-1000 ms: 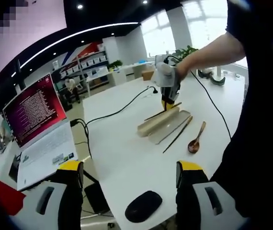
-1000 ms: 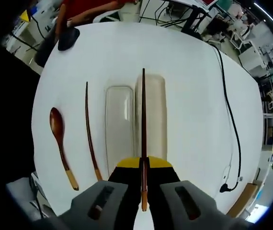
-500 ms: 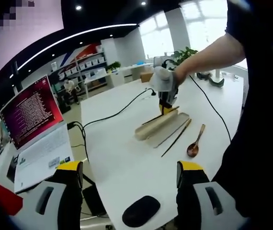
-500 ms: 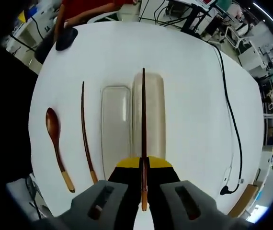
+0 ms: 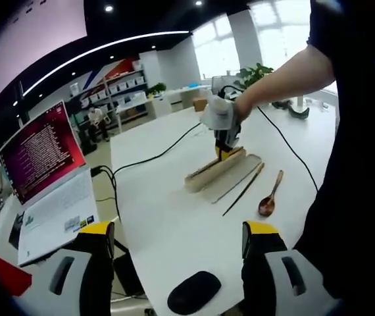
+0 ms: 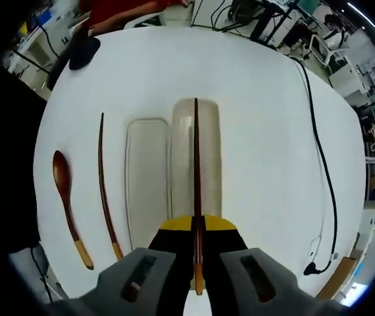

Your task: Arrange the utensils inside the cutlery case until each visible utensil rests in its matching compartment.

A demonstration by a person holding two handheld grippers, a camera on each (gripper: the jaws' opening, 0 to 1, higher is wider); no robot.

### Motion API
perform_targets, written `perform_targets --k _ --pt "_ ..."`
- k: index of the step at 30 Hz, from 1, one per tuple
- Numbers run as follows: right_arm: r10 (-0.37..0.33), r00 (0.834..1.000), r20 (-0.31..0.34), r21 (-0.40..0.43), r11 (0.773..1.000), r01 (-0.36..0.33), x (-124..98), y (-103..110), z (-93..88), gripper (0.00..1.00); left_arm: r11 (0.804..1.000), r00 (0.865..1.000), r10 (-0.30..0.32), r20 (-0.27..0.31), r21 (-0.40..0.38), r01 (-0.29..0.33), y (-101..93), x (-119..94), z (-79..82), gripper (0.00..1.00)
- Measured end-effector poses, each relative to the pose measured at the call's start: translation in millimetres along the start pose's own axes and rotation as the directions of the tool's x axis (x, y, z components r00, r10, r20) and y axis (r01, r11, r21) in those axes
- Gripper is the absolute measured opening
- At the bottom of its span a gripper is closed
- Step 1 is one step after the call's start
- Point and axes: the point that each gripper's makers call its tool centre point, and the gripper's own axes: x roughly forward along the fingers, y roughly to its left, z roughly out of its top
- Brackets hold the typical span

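Right tongs (image 6: 197, 263) pinch a chopstick (image 6: 196, 178) by its pale end, its length lying over the case's (image 6: 196, 164) deeper half, lengthwise along it. Left tongs (image 5: 174, 253) stand spread, holding nothing, near the table (image 5: 174, 217) edge by a mouse (image 5: 192, 291). Beside the case lies its lid (image 6: 147, 178), then a second chopstick (image 6: 106, 191), then a spoon (image 6: 66, 197). A laptop (image 5: 46, 178) sits off the table's far side.

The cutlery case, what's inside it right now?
Only the chopstick held by the right gripper lies along the deeper half of the cutlery case. Its floor beneath the chopstick is hidden. The lid alongside looks bare.
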Motion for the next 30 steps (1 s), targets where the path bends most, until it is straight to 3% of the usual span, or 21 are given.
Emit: perform_targets --k 5,15,30 --pt "0.002 1.0 0.006 0.032 0.999 -0.002 7 0 -1.3 0.0 1.0 1.0 -0.009 0.008 0.001 0.009 -1.4 7 9.6 0.82" --pt "-0.007 1.0 0.03 0.064 0.998 0.005 15 -6 2.7 0.0 1.0 1.0 -0.028 0.007 -0.003 0.028 -4.0 17 14.1 0.81" --pt "-0.009 1.0 0.003 0.027 1.0 0.008 27 -3 -1.9 0.0 0.999 0.999 -0.032 -0.006 0.001 0.032 0.8 18 5.6 0.81"
